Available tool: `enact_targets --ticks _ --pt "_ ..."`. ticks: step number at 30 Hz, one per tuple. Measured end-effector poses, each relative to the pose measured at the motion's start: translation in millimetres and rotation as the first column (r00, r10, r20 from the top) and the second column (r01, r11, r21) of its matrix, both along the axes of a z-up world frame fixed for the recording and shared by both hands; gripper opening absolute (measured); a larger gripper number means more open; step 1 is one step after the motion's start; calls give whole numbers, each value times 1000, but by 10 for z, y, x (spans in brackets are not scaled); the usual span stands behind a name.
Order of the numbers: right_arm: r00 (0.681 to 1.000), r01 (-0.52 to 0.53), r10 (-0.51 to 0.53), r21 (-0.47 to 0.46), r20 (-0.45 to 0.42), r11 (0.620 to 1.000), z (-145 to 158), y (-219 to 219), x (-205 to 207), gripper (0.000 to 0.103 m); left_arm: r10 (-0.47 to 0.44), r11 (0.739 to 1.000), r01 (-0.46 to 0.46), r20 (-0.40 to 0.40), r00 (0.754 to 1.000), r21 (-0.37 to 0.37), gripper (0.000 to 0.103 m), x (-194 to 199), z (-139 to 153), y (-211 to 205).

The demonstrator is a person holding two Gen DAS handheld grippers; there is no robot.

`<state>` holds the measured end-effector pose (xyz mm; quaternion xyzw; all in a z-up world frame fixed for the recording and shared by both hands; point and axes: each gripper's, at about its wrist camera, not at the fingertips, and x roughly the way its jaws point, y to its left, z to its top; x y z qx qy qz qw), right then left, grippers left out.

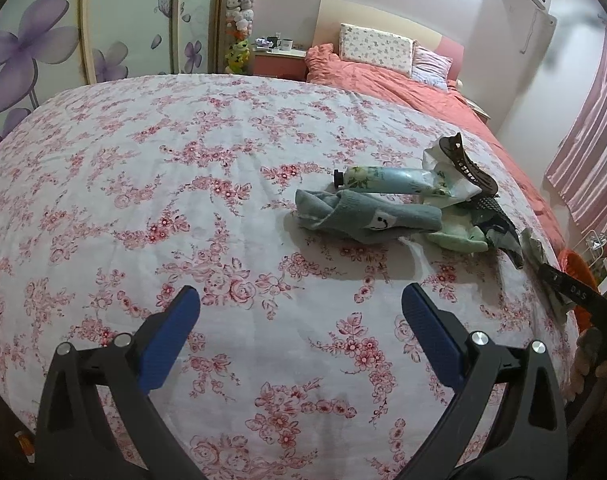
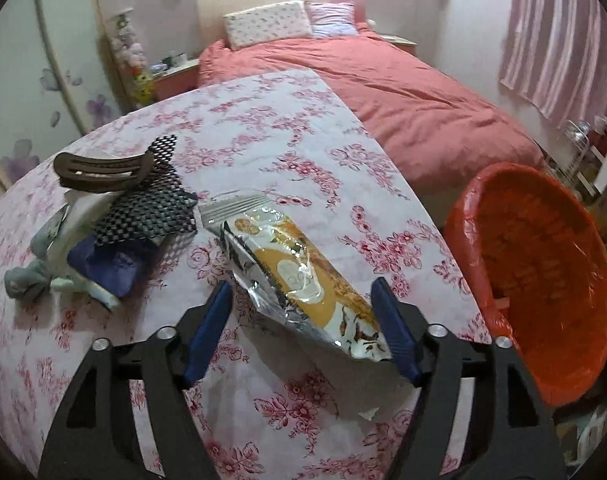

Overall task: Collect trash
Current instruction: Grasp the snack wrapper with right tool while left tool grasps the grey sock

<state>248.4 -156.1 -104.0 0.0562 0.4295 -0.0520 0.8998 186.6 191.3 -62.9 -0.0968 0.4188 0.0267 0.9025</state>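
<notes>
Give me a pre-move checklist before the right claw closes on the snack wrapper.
1. Right claw open: ok, blue pads apart.
2. Snack wrapper between the pads: ok, its near end lies in the gap.
3. Pads touching wrapper: cannot tell.
4. Wrapper free of the black mesh and hair clip: ok, its far end lies beside the mesh, not under it.
5. Red-lined bin ready: ok, mouth open beside the flowered surface.
6. Left claw out of the way: ok, open, holding nothing.

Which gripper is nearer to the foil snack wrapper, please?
Right. The right gripper straddles the foil snack wrapper, open; the left gripper hovers open over bare bedspread.
</notes>
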Motion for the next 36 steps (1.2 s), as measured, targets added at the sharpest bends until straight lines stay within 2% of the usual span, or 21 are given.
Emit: enact_targets --ticks 3,7,9,11,14,18,24,30,36 --pt "1000 -29 29 0 2 1000 -7 -12 -25 78 -2 1000 2 0 1000 -1 99 -9 0 -14" --pt "999 -42 42 -45 -19 998 -55 -5 7 81 -7 1000 7 0 1000 -1 99 -11 -4 -36" --pt "998 -42 41 -33 -43 999 -117 -32 30 74 -10 1000 10 0 1000 0 99 -8 -5 -49" --pt "999 -44 44 -21 -25 999 -85 -44 2 54 -13 1000 13 -1 1000 0 99 1 -4 -69" --pt "998 -63 64 36 -25 997 -56 -46 -2 47 -23 1000 23 -3 1000 2 99 45 10 -135" --pt "997 -71 73 59 -20 996 -56 7 28 46 -41 999 41 9 999 14 99 118 47 -254" --pt "997 -71 72 34 -30 997 -62 88 79 48 -50 998 50 9 999 36 95 319 38 -394" --pt "996 -88 88 23 -30 996 -71 77 104 48 -25 999 25 -7 1000 21 82 519 -30 -397" --pt "994 -105 105 11 -23 994 -76 78 96 48 -42 994 39 31 999 105 82 656 -13 -463"
